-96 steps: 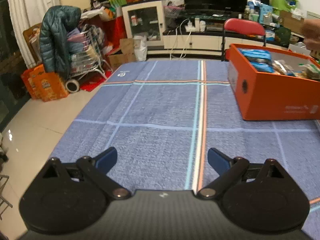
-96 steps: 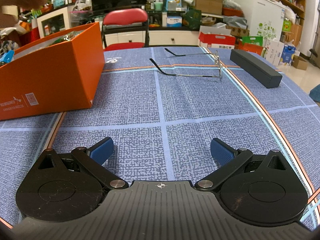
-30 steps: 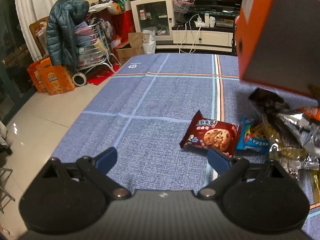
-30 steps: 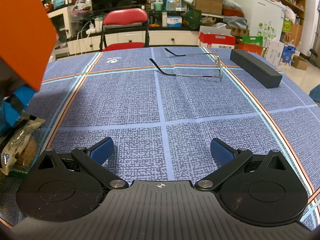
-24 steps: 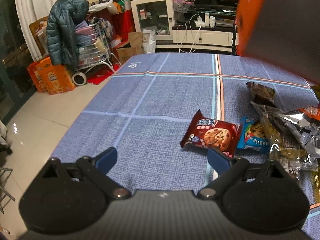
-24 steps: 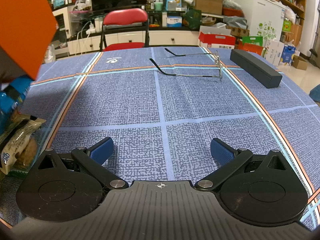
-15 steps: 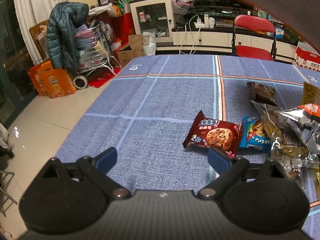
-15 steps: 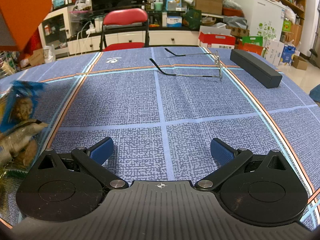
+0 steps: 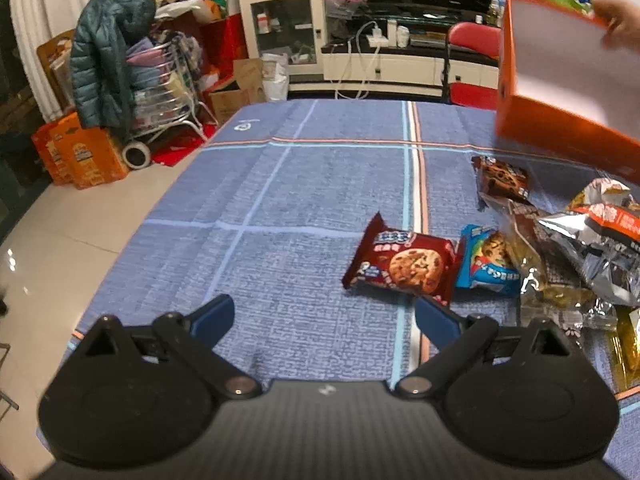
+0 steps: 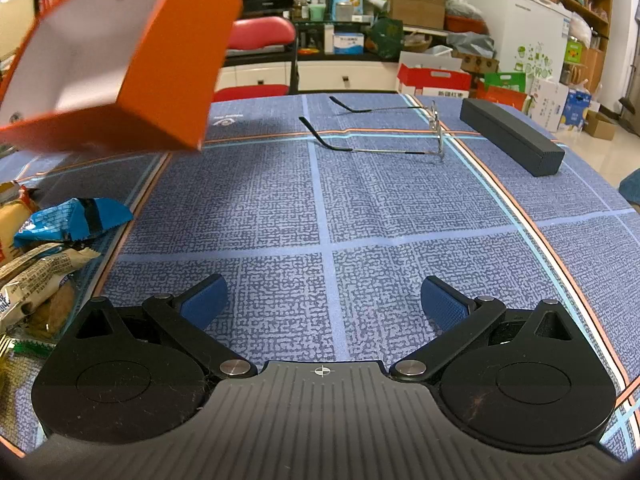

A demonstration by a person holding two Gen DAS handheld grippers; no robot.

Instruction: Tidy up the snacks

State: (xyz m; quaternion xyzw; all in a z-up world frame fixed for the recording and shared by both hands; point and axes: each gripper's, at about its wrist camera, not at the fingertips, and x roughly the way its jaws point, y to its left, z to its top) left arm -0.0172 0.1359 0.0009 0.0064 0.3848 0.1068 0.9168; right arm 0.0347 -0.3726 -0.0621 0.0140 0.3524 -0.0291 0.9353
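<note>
With the snacks (image 9: 520, 248) heaped on the cloth (image 9: 300, 200) to the right, the orange box (image 9: 560, 92) held tilted above them by a hand (image 9: 620, 16), and both the left gripper (image 9: 324, 316) and right gripper (image 10: 324, 300) resting wide and empty, sorting is judged not yet begun, and the near cookie pack (image 9: 400, 264) is likely to be grasped first.

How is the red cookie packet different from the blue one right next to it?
The red cookie packet lies flat with its whole front showing; the blue cookie packet is partly tucked under the clear wrappers beside it. The red cookie packet sits nearer the open left gripper, right ahead of one finger; the blue cookie packet lies further toward the pile. The red one looks bigger, though part of the blue is hidden. Both show a chocolate-chip cookie picture and rest on the blue tablecloth.
</note>
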